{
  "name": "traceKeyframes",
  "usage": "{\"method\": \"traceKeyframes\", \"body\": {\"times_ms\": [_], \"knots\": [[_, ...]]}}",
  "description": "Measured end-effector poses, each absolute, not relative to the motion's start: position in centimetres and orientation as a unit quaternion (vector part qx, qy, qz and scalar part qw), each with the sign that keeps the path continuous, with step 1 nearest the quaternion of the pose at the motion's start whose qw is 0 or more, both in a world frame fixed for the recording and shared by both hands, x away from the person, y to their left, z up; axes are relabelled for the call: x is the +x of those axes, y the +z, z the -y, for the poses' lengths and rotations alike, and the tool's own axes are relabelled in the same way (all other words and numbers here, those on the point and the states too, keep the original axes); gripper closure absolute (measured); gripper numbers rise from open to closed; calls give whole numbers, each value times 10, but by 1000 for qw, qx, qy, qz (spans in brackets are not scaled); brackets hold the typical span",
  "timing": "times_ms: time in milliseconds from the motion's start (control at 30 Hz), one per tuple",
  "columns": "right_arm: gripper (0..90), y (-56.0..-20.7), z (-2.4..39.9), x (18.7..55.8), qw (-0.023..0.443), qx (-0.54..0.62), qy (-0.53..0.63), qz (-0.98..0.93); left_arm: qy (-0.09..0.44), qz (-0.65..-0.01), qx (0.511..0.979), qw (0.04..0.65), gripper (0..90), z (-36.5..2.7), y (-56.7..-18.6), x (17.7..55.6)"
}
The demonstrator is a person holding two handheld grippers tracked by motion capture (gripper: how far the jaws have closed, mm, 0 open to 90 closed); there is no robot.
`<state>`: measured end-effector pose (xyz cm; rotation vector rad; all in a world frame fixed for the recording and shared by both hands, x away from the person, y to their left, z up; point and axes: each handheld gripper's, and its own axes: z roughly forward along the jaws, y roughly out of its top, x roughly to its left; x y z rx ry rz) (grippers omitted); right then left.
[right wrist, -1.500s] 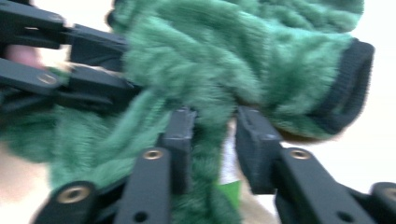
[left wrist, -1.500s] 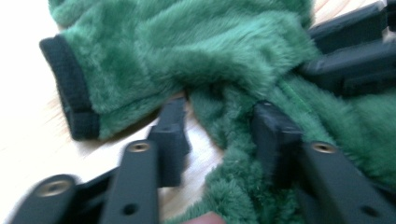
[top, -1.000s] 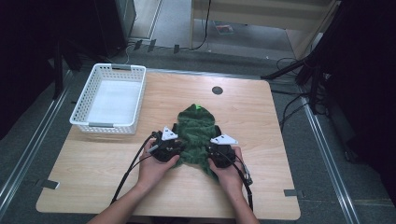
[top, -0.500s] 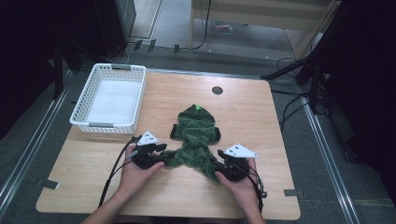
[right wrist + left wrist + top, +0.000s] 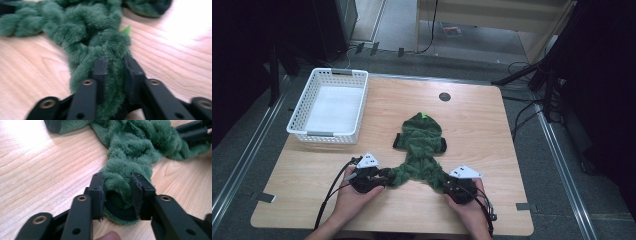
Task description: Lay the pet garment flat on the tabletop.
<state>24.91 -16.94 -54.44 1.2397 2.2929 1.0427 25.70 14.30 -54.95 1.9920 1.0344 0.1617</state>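
**Green fleece stretched between two claws**

And here's the green fleece garment (image 5: 419, 147), lying on the wooden tabletop (image 5: 472, 120) near its front edge, hood end pointing away from the person, its two lower ends drawn apart into a wide fork. The left end is bunched and twisted like a rope, and the left claw (image 5: 117, 192) has it: the jaws have just been closing, and in the left gripper view the pads press into the plush from both sides, a black cuff showing just behind them. Over on the other side, the right claw (image 5: 116, 72) is pinching the right end, its jaws also just closing, fleece squeezed tight between the pads. A small bright green tag (image 5: 126, 30) pokes out of the pile just beyond it. From the high view, the left claw (image 5: 382, 175) and right claw (image 5: 447, 185) sit well apart, a hand behind each. A white plastic basket (image 5: 326, 134) stands at the tabletop's far left.
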Motion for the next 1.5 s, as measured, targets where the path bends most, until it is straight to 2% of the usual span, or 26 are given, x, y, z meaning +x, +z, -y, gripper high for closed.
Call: {"method": "traceKeyframes", "body": {"times_ms": [200,367,400,433,500,600,633,700,833,867,900,933,1067,1133,1233,1500], "knots": [[810,-540,176,249,164,456,360,-797,58,-418,794,439,708,-146,-552,257],[794,-535,178,240,159,449,367,-799,52,-414,791,448,696,-147,-553,257],[759,-534,179,239,161,447,371,-798,53,-411,791,450,684,-148,-552,256],[670,-533,180,238,164,442,379,-796,52,-408,791,454,625,-148,-552,255],[637,-532,180,238,164,441,383,-795,54,-403,789,461,597,-149,-551,255],[541,-529,181,238,176,439,397,-787,57,-406,781,472,521,-151,-549,254],[477,-527,183,238,184,442,404,-780,59,-409,777,475,485,-153,-548,255],[454,-526,184,239,187,443,406,-777,61,-411,774,477,471,-155,-547,255],[306,-522,191,240,203,448,419,-763,76,-417,758,496,390,-163,-540,254],[206,-519,195,241,207,453,422,-758,87,-417,754,500,342,-168,-537,252],[206,-519,195,241,207,453,422,-758,87,-417,754,500,308,-168,-537,252],[163,-518,197,241,205,456,426,-754,99,-421,750,501,308,-171,-534,251],[21,-510,206,241,220,464,436,-739,118,-428,739,507,137,-183,-529,246],[0,-508,210,240,228,461,436,-738,121,-425,735,514,102,-191,-528,244],[0,-508,217,241,235,470,434,-732,118,-425,729,524,2,-204,-526,241],[0,-506,234,242,254,492,427,-715,139,-459,701,527,0,-243,-523,234]]}}
